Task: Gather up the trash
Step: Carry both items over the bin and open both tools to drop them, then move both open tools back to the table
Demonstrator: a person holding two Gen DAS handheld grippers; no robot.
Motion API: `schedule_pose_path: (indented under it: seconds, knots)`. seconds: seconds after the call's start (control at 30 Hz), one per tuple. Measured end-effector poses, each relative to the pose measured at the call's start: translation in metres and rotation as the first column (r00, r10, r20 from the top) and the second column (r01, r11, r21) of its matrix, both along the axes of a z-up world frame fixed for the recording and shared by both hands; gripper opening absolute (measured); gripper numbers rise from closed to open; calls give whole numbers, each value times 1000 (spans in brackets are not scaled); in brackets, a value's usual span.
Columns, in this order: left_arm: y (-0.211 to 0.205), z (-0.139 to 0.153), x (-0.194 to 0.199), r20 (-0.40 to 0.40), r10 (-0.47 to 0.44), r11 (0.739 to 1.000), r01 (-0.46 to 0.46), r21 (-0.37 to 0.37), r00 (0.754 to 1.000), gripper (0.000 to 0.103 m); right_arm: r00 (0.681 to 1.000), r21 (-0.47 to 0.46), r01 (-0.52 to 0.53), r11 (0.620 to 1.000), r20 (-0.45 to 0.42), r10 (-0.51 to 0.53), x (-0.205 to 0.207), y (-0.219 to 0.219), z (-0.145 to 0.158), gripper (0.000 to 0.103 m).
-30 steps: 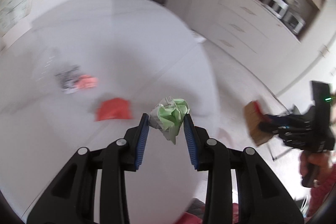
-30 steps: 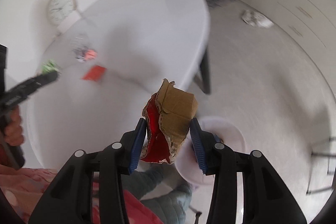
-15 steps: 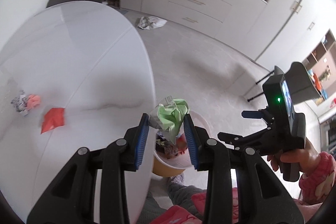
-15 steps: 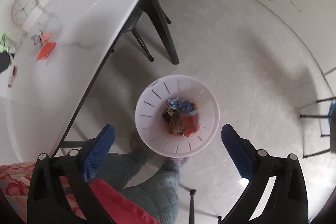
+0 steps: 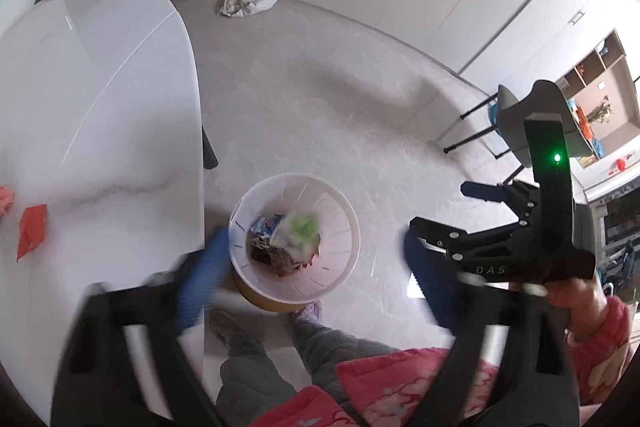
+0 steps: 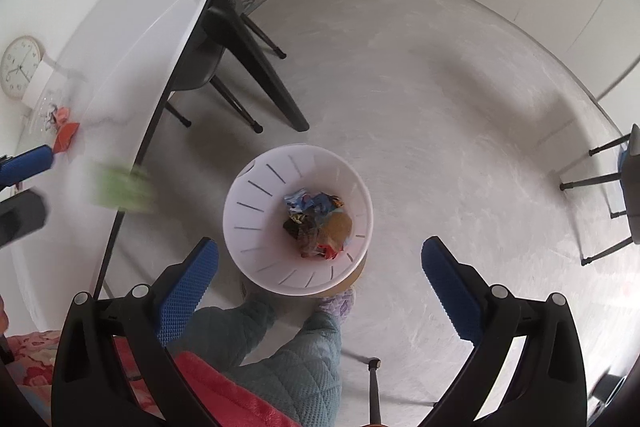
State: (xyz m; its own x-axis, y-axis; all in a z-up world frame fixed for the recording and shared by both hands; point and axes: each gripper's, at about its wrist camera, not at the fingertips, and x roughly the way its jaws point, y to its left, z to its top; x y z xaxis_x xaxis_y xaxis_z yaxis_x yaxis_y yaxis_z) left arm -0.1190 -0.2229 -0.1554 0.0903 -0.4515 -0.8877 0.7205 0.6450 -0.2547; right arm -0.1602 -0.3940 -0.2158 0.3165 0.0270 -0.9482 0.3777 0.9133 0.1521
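Observation:
A white trash bin [image 5: 348,243] stands on the floor beside the table and holds several wrappers; it also shows in the right wrist view [image 6: 248,211]. My left gripper [image 5: 312,275] is open above the bin, and the green crumpled paper [image 5: 302,229] is blurred, in the air below it over the bin; it also shows in the right wrist view [image 6: 122,189]. My right gripper [image 6: 318,279] is open and empty above the bin. The brown cardboard [image 6: 338,227] lies in the bin. A red scrap [image 5: 32,237] and a pink wrapper [image 5: 5,199] lie on the white table [image 5: 100,107].
A white bag [image 5: 244,3] lies on the floor by the cabinets. Dark chairs [image 6: 224,51] stand under the table. A clock [image 6: 20,67] leans at the table's far side. The person's legs and slippers [image 6: 338,301] are next to the bin.
My left gripper has opened and let go of the green paper, which is falling toward the bin. The right gripper stays open over the bin.

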Motion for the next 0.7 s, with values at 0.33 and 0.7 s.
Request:
schedule_pose_path:
  seconds: [0.33,0.7]
  knots:
    - [-4,6,-7,52,-39,999,38,18,998,95,1000,7,6,1000,7,-6,1,1,0,101]
    - [15,15,-2,51,3,1000,-2,-17,999,95,1000,-3,-22,1000,8,22,9,11,2,101]
